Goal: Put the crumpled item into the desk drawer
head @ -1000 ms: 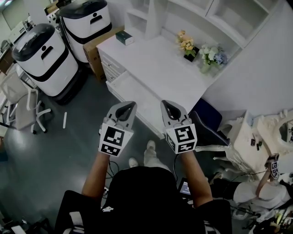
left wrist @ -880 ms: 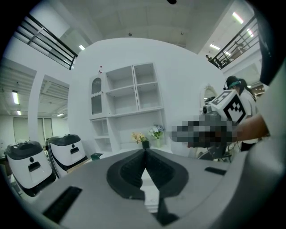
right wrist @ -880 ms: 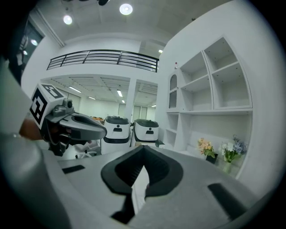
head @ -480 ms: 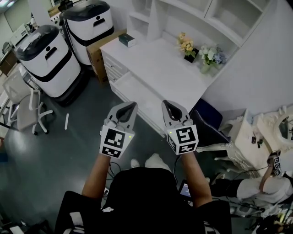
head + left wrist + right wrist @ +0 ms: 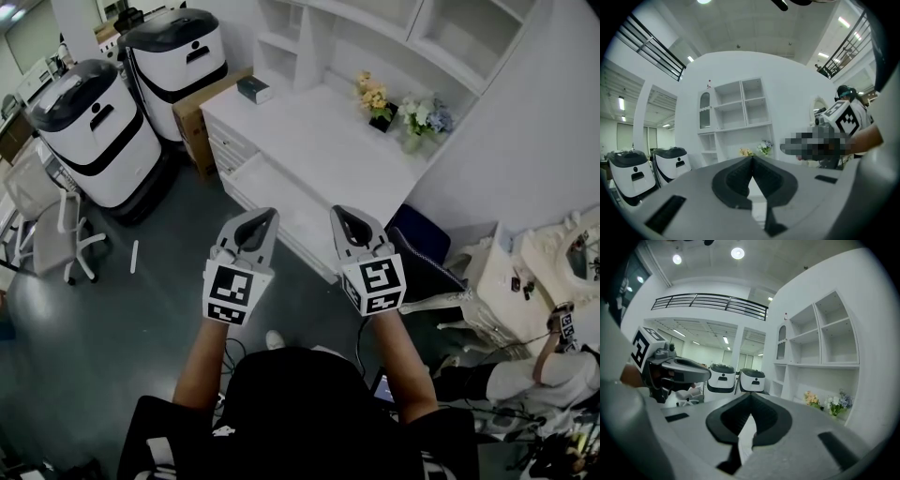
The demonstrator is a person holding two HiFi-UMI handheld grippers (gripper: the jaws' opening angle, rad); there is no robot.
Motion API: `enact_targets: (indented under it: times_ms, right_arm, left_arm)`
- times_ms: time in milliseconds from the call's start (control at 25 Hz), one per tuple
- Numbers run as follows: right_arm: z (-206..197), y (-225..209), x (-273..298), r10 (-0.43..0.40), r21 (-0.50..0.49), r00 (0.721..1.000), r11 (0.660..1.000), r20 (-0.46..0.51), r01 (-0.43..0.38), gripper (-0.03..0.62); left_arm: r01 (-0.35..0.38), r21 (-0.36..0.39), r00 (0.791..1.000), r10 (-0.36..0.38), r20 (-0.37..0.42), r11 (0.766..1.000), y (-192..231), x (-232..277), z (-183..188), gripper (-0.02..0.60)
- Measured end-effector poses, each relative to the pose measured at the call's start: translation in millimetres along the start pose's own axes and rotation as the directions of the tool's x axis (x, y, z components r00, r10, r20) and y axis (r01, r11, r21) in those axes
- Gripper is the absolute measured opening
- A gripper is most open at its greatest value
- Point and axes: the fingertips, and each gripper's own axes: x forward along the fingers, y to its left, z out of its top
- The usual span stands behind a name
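White counter [image 5: 319,141] sits far centre under wall shelves [image 5: 375,28]. On it are a small dark box [image 5: 253,89] at the far left and two flower pots [image 5: 375,97] on the right. Drawer [image 5: 281,197] is pulled out on the counter's near-left side. Its inside reads plain white from the head view.

Left claw [image 5: 259,216] is closed, tips meeting, nothing between them; same in its own view [image 5: 752,158]. Right claw [image 5: 343,214] is also closed and empty, tips touching [image 5: 750,395]. Both are held side by side and apart over the grey floor, just near of the drawer and pointing at the counter.

Crumpled item: can't make it out in any view, neither in a claw nor clearly in the drawer.

Two white machines [image 5: 94,122] stand far left, with a chair [image 5: 47,225] at the left edge.
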Motion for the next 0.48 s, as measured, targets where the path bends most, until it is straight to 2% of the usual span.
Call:
enact_targets:
  times_ms: [240,480]
  right_arm:
    - [5.2,-8.6,-20.0,-0.012,-0.013,1.0,1.0,-0.002,0.012,-0.006]
    - [8.5,-10.0,-48.0,-0.012,0.002,1.0,1.0,0.011,0.012,-0.006]
  left_arm:
    - [-0.004,-0.011,0.999,0.005,0.038,1.0,-14.4,-3.2,17.4,0.006]
    - [-0.01,0.0,0.999,0.01,0.037,1.0,-35.9,-11.2,30.4,0.006]
